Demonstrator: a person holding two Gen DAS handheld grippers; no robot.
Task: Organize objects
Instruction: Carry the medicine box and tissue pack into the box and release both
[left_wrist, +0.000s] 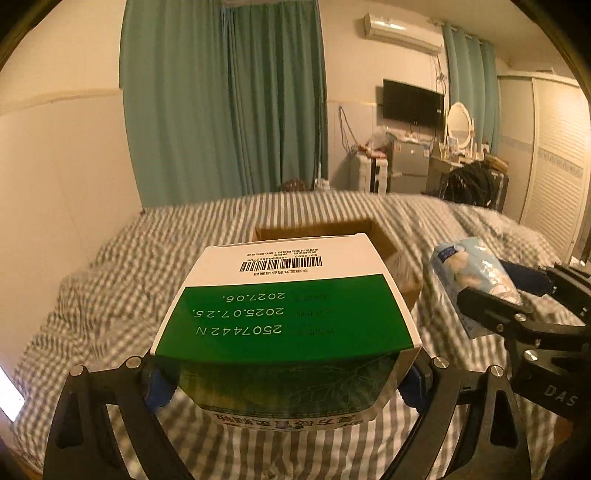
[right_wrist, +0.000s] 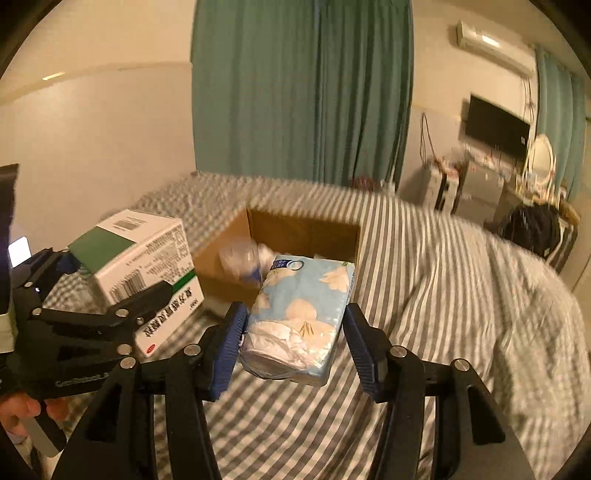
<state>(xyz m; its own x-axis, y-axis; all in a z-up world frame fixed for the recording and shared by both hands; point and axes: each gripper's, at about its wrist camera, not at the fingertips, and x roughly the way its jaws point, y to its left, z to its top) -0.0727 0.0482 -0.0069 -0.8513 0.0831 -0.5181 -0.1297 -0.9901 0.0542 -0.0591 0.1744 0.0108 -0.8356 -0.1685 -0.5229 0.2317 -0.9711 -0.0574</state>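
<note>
Here, two tongs, two packages.

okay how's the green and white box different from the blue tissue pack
The green and white box is a rigid, sharp-edged carton with a barcode; the blue tissue pack is soft, crinkled plastic with a flower print. The left gripper holds the box, the right gripper the pack. Both are held above the striped bedding.
</note>
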